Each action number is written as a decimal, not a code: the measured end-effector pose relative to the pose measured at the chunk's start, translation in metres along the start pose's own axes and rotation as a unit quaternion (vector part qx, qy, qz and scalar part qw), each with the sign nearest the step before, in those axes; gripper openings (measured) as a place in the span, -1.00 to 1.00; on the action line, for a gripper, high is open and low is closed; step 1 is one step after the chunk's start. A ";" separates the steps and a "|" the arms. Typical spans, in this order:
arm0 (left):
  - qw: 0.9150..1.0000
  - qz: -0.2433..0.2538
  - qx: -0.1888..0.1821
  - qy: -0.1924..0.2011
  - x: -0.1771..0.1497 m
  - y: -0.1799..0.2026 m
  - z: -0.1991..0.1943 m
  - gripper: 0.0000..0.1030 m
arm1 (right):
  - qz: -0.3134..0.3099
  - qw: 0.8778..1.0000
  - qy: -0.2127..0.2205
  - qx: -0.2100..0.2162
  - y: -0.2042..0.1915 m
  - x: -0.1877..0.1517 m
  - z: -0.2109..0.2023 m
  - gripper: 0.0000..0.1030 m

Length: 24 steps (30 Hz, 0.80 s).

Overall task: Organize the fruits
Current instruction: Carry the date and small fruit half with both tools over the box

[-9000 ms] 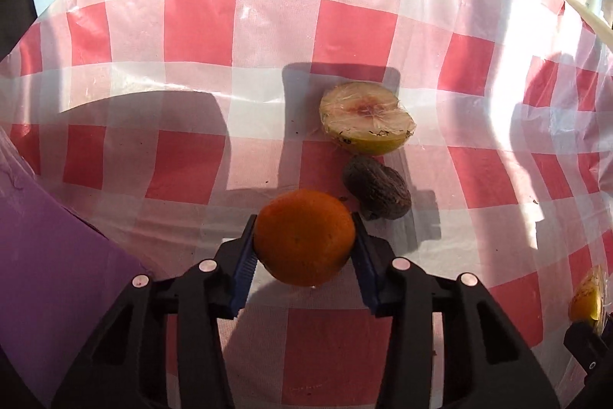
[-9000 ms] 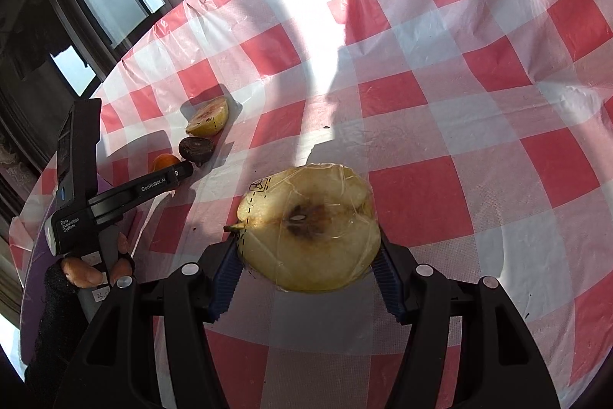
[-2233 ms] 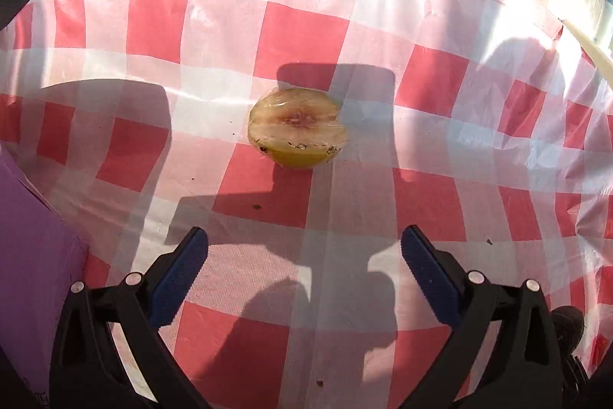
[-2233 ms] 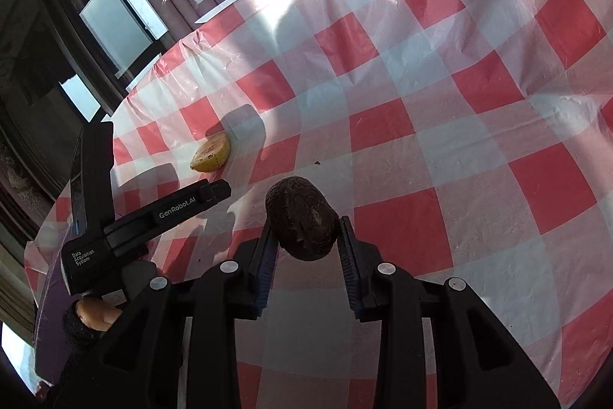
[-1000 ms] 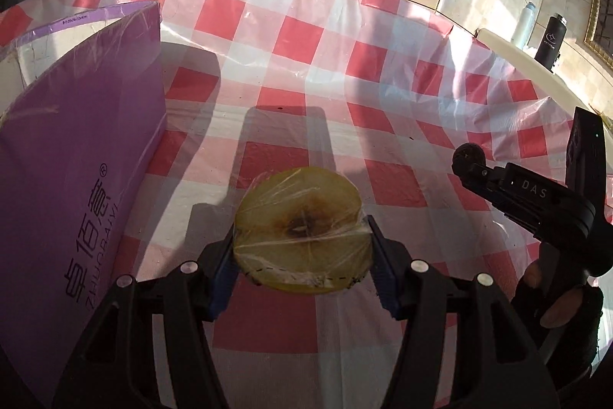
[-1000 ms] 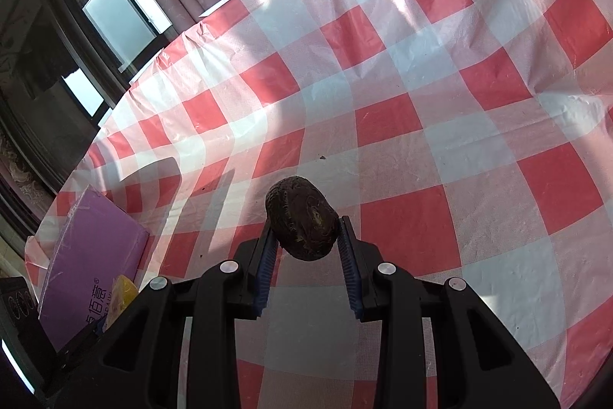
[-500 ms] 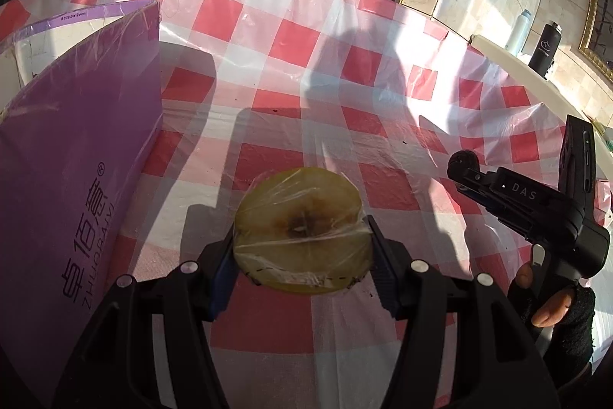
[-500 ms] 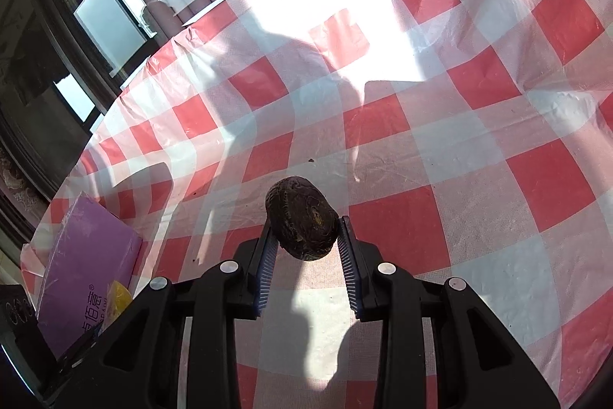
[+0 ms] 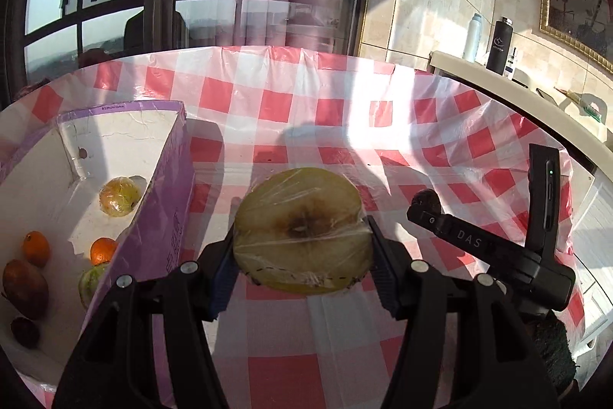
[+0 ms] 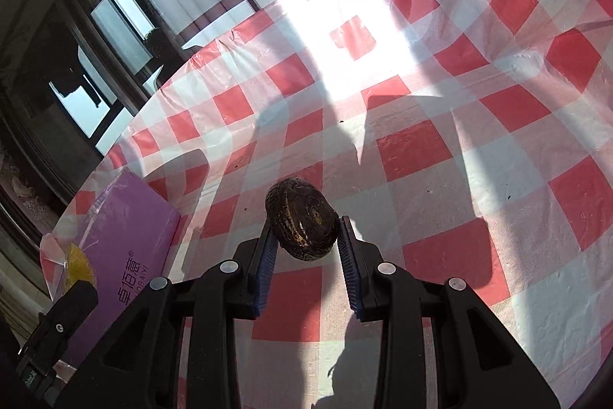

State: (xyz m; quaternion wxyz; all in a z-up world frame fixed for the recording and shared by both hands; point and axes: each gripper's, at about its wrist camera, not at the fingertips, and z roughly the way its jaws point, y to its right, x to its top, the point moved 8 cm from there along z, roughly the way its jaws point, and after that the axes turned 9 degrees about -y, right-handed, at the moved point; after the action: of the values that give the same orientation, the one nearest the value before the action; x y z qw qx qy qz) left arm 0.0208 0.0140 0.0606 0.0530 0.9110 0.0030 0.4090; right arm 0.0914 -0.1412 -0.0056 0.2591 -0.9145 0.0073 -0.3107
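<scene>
My left gripper is shut on a plastic-wrapped apple half, cut face up, held above the checked tablecloth just right of the purple box. The box holds several fruits: a wrapped yellow one, two small oranges, a green one and dark ones. My right gripper is shut on a dark wrinkled fruit, held above the cloth. The purple box also shows in the right wrist view, at the left.
The round table carries a red-and-white checked plastic cloth. My right gripper's body shows in the left wrist view. A counter with bottles stands beyond the table. Windows lie behind.
My left gripper has risen and tilted with the apple half, so the inside of the purple box is in view. My right gripper still holds the dark fruit, raised slightly.
</scene>
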 end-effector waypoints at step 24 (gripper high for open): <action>0.979 -0.136 0.149 -0.005 0.010 -0.218 -0.074 0.16 | -0.227 0.967 -0.021 0.114 -0.277 -0.031 0.020 -0.37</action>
State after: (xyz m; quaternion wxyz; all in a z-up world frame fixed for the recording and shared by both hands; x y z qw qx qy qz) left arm -0.0194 0.2383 0.0958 -0.0285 0.9019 0.1873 0.3882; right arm 0.0368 0.1137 0.0960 0.2845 -0.8630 -0.2417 -0.3405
